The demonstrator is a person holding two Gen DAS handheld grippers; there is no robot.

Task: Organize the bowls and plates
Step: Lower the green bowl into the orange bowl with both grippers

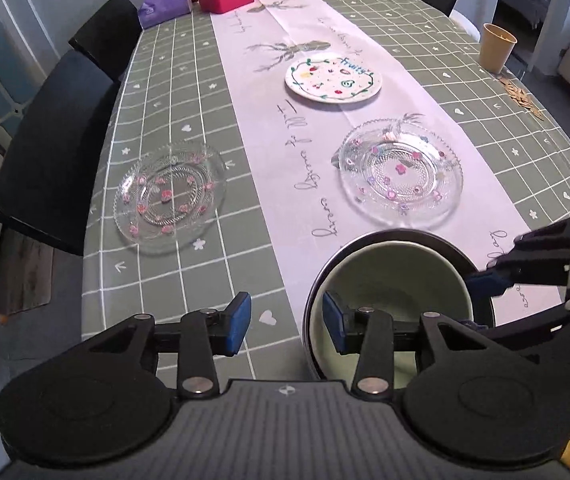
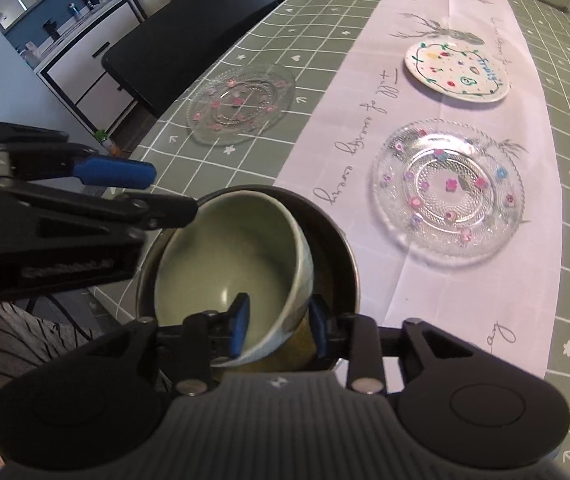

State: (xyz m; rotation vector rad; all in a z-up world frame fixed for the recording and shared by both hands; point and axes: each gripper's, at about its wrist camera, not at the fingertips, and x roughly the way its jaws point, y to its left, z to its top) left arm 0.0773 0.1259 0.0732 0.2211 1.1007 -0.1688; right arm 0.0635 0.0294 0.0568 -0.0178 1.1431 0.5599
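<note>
Both tools stand released at the near bench edge, the right tool (image 2: 279, 326) straddling the rim of a pale green bowl (image 2: 229, 256) tilted inside a dark metal bowl (image 2: 335, 232), the left tool (image 1: 287, 322) astride the metal bowl's rim, glass plates beyond.

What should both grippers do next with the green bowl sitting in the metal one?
Probably lift both grippers clear. The green bowl already sits tilted inside the metal bowl, and the right gripper and left gripper straddle the rims with open jaws, not pressing.
</note>
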